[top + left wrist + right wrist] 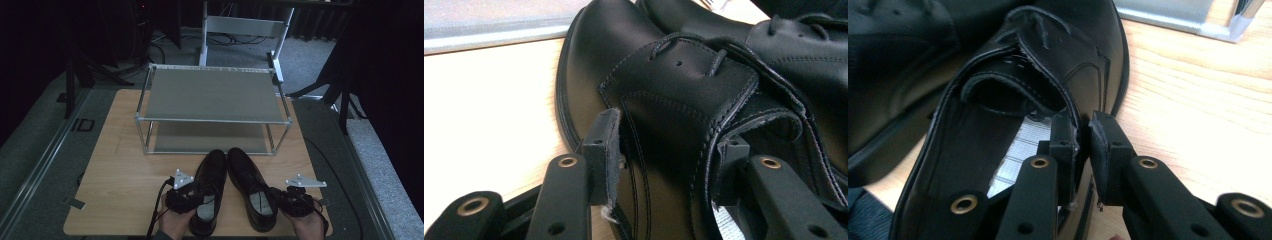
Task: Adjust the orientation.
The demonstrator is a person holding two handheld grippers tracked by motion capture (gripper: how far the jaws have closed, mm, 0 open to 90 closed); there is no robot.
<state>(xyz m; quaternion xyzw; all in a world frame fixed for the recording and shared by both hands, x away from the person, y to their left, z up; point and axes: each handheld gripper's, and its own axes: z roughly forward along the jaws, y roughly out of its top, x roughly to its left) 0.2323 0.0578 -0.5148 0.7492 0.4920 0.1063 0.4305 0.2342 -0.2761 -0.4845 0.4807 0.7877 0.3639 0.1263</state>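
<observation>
Two black leather lace-up shoes stand side by side near the front edge of the wooden table, toes pointing away. My left gripper is at the left shoe. Seen in the left gripper view, the gripper has its outer pad against the outside of the shoe and the other jaw inside the opening, clamping the side wall. At the right shoe, my right gripper pinches the rim. In the right gripper view, the gripper is shut on that shoe's outer edge.
A two-tier metal shelf rack stands at the back of the table, just beyond the shoes' toes. Bare wood lies left and right of the shoes. A white chair frame and cables sit on the carpet behind the table.
</observation>
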